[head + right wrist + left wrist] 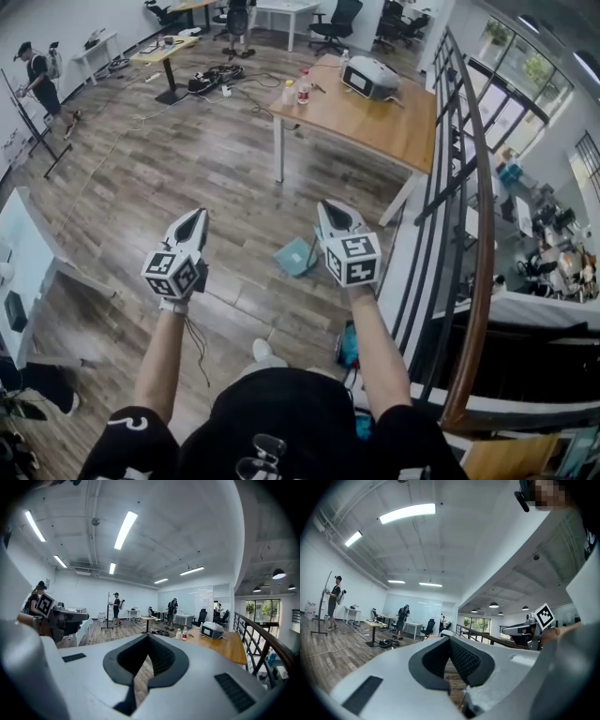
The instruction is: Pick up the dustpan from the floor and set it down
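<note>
**Head view: dustpan on the floor, both tools closed**

Head view. The pale teal plastic dustpan [294, 256] lies flat on the grey-brown wood-plank floor [187, 150], just right of frame centre and slightly below it. In the picture it falls between the two tools, closer to the right gripper [330, 208], whose marker cube overlaps its right edge. The left gripper [194, 217] is left of centre and well apart from the dustpan. Both are held out on the person's forearms, side by side, tips pointing up-frame. Neither touches the dustpan.

Left gripper view. The jaws are drawn together to a point, the dark pads meet, and nothing sits between them. The right gripper shows at the right edge of this frame.

Right gripper view. It reads the same: jaws closed on each other and holding nothing. The left gripper shows at the left edge.

Surroundings, head view:
- A light wooden table on white legs [375, 127] stands in the upper right of centre. It carries a white boxy device [370, 77] and two small bottles [295, 90].
- A dark metal railing with a wooden handrail [473, 187] runs down the right side.
- A person in dark clothes [37, 80] stands at the upper left.
- A second teal object [348, 345] lies at lower centre near the wearer's feet. I cannot tell what it is.
</note>
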A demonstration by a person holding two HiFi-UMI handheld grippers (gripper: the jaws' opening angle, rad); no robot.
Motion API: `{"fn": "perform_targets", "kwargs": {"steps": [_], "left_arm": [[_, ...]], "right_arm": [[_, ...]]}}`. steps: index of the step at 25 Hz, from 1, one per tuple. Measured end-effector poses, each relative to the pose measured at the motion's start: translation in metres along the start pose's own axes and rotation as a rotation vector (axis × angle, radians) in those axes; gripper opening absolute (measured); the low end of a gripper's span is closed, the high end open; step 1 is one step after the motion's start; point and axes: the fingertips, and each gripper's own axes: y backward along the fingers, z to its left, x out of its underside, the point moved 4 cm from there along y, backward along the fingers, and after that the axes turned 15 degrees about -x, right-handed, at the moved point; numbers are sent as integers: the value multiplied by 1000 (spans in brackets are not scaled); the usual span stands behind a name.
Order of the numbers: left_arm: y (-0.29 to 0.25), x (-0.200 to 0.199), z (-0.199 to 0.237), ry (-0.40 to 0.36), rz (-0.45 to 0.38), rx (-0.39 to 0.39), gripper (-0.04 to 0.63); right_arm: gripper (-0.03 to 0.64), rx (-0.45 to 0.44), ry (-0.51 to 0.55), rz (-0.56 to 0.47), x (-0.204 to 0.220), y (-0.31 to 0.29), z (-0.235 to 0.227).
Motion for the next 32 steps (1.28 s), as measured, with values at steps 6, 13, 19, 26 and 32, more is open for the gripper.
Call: {"fn": "perform_targets", "kwargs": {"steps": [6,13,19,26,32], "left_arm": [[-36,-2,22,-18,1,37,-2],[-65,-2,29,-17,11,73,-2],[-91,1,26,-17,22,96,-2],[-122,0,26,-23,23,111,-2],[-158,0,25,-34,31,115,-2]], "right_arm": [[-5,33,-11,2,-2,-29,-11],[-5,61,-22,0,0,-45,-23],[-5,81,-32,1,5,-53,-41],[-4,90,-43,1,7,-72,-66],[-5,78,-52,-10,4,-98,-92]]}}
